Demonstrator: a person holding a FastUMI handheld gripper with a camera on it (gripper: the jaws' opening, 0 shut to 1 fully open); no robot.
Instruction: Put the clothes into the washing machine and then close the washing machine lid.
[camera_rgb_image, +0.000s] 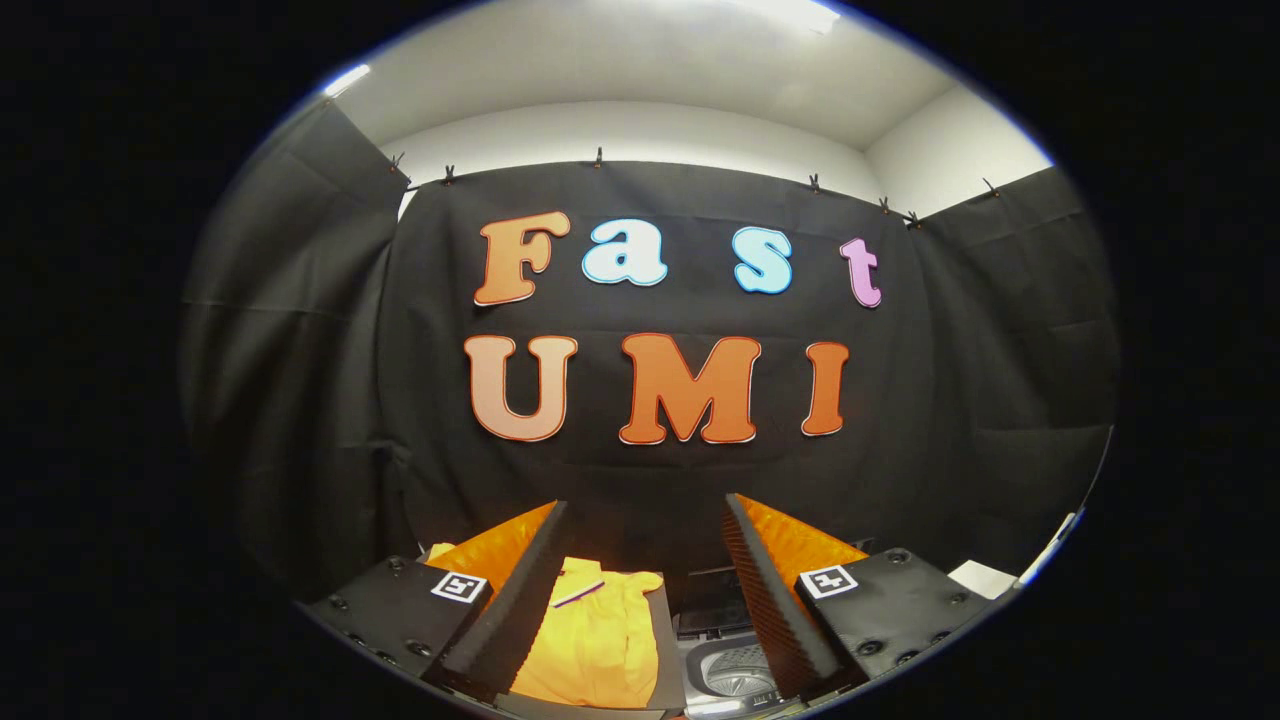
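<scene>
My claw (645, 520) hangs wide open with nothing between its fingers (520, 590), pointed at the black cloth wall (650, 480) of the booth. Below and between the fingers I see a yellow garment (595, 630) lying flat on a dark surface (665, 640), a small pale strip resting on its upper part. Just to its right, beside the right finger, sits the washing machine (735, 675), lid up, its metal drum open to view. A white sheet (980, 578) lies well off to the right.
</scene>
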